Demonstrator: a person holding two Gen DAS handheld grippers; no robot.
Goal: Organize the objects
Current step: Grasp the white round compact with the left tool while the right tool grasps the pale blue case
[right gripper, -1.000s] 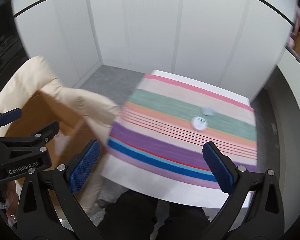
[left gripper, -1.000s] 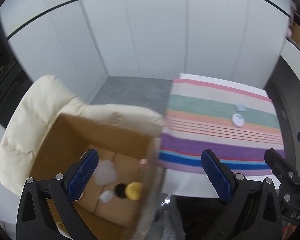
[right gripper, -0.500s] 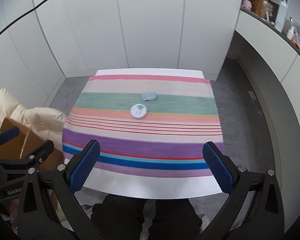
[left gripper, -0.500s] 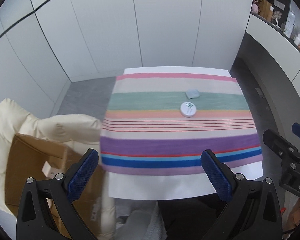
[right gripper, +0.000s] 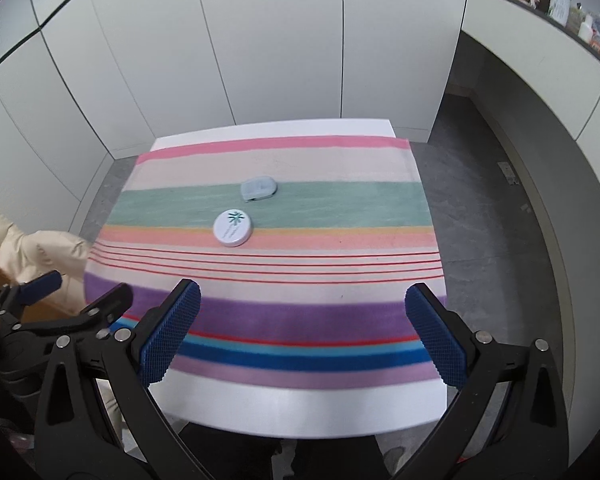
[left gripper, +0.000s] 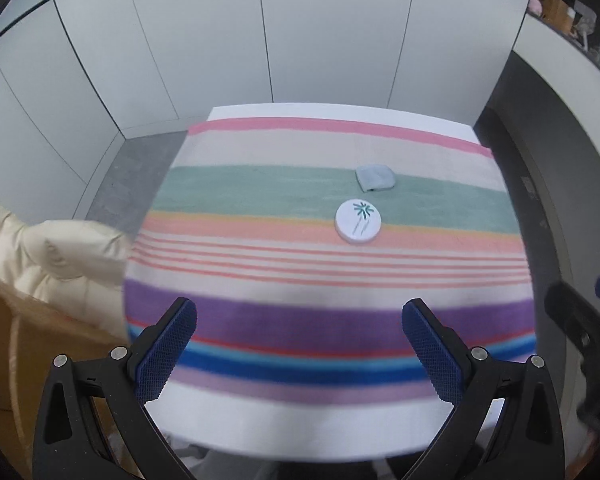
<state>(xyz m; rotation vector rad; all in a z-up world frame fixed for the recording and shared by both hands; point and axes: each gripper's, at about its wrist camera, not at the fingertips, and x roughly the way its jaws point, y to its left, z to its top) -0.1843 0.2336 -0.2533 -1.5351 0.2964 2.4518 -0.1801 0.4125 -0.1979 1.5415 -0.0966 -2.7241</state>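
Note:
A round white tin with a green palm print (left gripper: 358, 222) lies on the striped cloth (left gripper: 260, 264) covering the small table. A small pale blue case (left gripper: 375, 177) lies just behind it. Both show in the right wrist view too, the tin (right gripper: 233, 227) and the case (right gripper: 259, 188). My left gripper (left gripper: 299, 354) is open and empty above the table's near edge. My right gripper (right gripper: 303, 336) is open and empty beside it, also over the near edge. The left gripper (right gripper: 60, 312) shows at the left of the right wrist view.
A cardboard box (left gripper: 24, 360) draped with a cream padded jacket (left gripper: 56, 256) stands on the floor left of the table. White wall panels close off the back. A grey counter (right gripper: 540, 128) curves along the right side.
Both grippers have swung from the cardboard box on the left to face the striped table squarely. The tin and case now sit ahead of the fingers. Both grippers stayed open.

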